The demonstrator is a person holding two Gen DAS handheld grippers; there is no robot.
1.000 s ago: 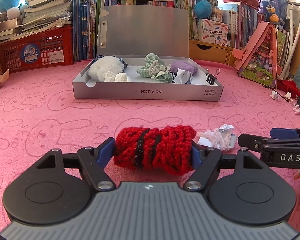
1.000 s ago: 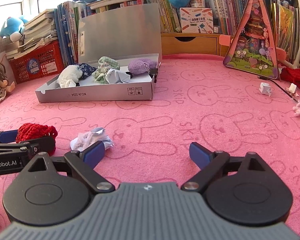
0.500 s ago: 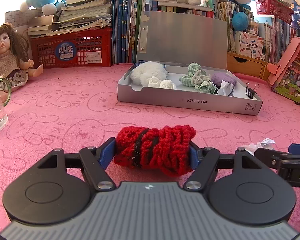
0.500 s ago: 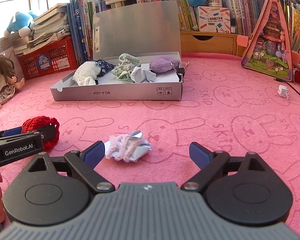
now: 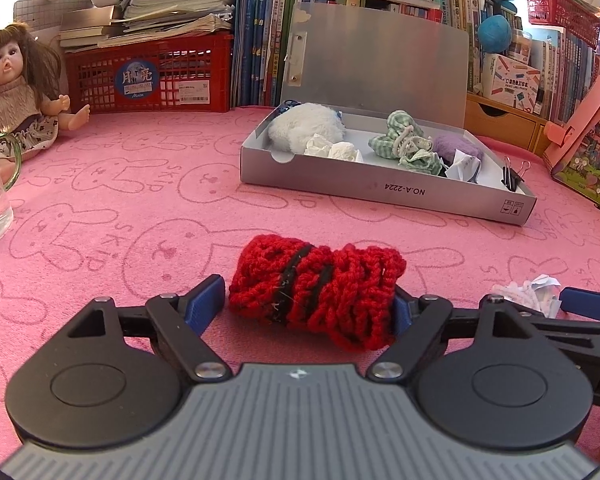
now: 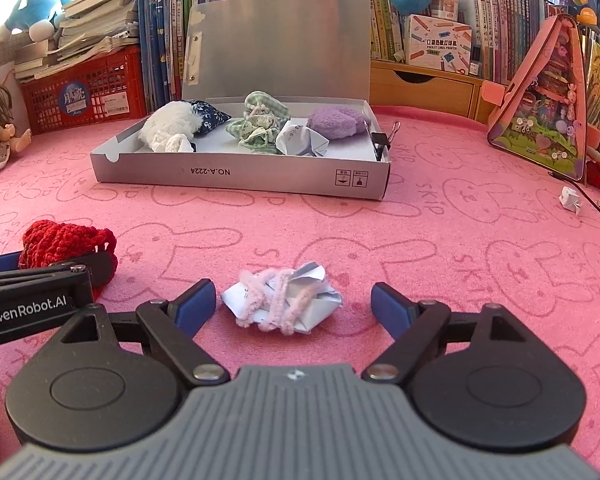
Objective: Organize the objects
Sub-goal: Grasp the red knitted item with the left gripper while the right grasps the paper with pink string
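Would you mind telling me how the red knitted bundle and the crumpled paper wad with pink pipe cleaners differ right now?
The red knitted bundle is soft yarn with black bands; the crumpled paper wad is white paper tangled with pink pipe cleaners. The bundle sits between the left gripper's fingers, one pad touching it; the wad lies untouched between the right gripper's open fingers. Both are outside the grey box.

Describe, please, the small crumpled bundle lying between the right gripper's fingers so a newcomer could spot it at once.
Start at the open grey box on the pink mat, then come toward the camera to the right gripper. Between its open fingers lies a crumpled paper bundle wrapped in fuzzy pale pink cord. Unlike the red knitted roll to its left, it is whitish and papery.
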